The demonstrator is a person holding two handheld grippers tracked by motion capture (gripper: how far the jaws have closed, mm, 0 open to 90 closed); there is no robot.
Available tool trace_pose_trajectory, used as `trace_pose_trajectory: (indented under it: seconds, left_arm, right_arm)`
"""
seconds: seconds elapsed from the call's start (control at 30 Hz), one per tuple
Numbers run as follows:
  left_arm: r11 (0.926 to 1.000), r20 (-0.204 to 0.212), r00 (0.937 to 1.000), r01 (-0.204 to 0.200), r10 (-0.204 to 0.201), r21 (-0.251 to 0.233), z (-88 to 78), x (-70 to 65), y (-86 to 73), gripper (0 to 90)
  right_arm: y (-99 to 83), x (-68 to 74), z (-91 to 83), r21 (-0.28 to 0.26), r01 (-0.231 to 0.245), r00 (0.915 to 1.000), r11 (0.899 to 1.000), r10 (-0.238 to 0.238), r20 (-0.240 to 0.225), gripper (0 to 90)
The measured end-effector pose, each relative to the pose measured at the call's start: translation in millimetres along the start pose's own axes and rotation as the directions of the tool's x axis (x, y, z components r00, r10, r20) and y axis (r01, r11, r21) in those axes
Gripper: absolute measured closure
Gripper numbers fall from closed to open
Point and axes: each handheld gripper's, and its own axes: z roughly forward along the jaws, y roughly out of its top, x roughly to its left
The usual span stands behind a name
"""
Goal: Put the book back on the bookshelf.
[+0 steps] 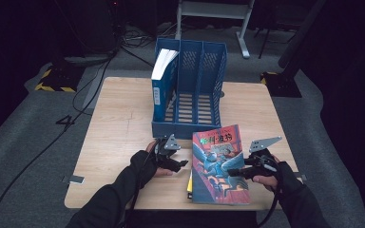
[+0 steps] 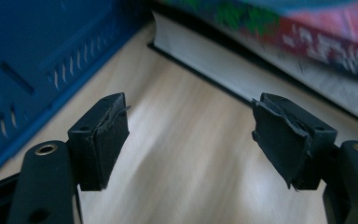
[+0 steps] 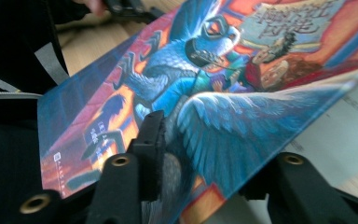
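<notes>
A glossy paperback book (image 1: pixel 220 164), its cover showing a blue winged creature on orange and red, is lying at the near right of the pale wooden tabletop (image 1: pixel 119 128). The right hand-held gripper (image 1: pixel 235 172) is clamping its cover edge; the left hand-held gripper (image 1: pixel 183 164) is hovering open beside it, near a slotted blue plastic file rack (image 1: pixel 195 90).

Table (image 1: pixel 123 118): light wood top, rounded corners, lit from above.
Floor (image 1: pixel 38 128): grey carpet, dim towards the edges.
Cables (image 1: pixel 71 118): black, running across the floor left of the table.
Hazard blocks (image 1: pixel 57 78): black with yellow-black stripes, one at far left, another at far right.
Frame (image 1: pixel 218 14): white metal legs, behind the table.
Surroundings: dark, walls not discernible.
Light: falls on the table; the rest is in shadow.
</notes>
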Motion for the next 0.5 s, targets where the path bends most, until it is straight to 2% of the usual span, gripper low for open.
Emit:
trace_pose_trajectory:
  seconds: [0.07,0.23,0.27,0.33,0.4,0.43,0.5]
  left_arm:
    - [1.0000,-0.005,1.0000,0.002,-0.002,-0.003,4.1,1.4,4.1,27.2]
    - [0.9999,-0.010,1.0000,-0.001,0.000,-0.013,9.8,3.0,9.4,31.0]
    - [0.9998,0.001,1.0000,-0.001,0.001,-0.018,11.1,3.6,11.6,32.0]
    - [0.9992,-0.028,0.9988,-0.040,0.040,0.004,14.4,2.1,15.1,39.1]
    - [0.9994,-0.018,0.9993,-0.033,0.033,0.003,15.0,3.1,15.5,44.8]
    - [0.9995,-0.008,0.9995,-0.031,0.031,-0.002,13.9,3.4,15.3,44.8]
    - [0.9991,-0.001,0.9991,-0.042,0.042,-0.010,11.0,3.1,16.0,49.5]
  right_arm:
    - [-1.0,-0.6,2.3,-0.016,0.005,0.9997,1.000,-0.005,-0.023,64.8]
    - [-5.3,-5.0,4.5,-0.066,0.009,0.9984,0.998,-0.013,-0.056,68.2]
    - [-5.4,-4.8,5.2,-0.075,0.012,0.9982,0.997,-0.017,-0.058,68.6]
    - [-3.8,-3.5,6.7,-0.093,0.029,0.9978,0.995,-0.034,-0.057,70.0]
    - [-2.5,-2.1,6.7,-0.097,0.041,0.9976,0.994,-0.047,-0.051,70.2]
    - [-1.4,0.2,5.5,-0.110,0.056,0.9970,0.992,-0.061,-0.047,70.5]
    - [-0.6,3.6,3.9,-0.121,0.078,0.9960,0.990,-0.082,-0.035,71.1]
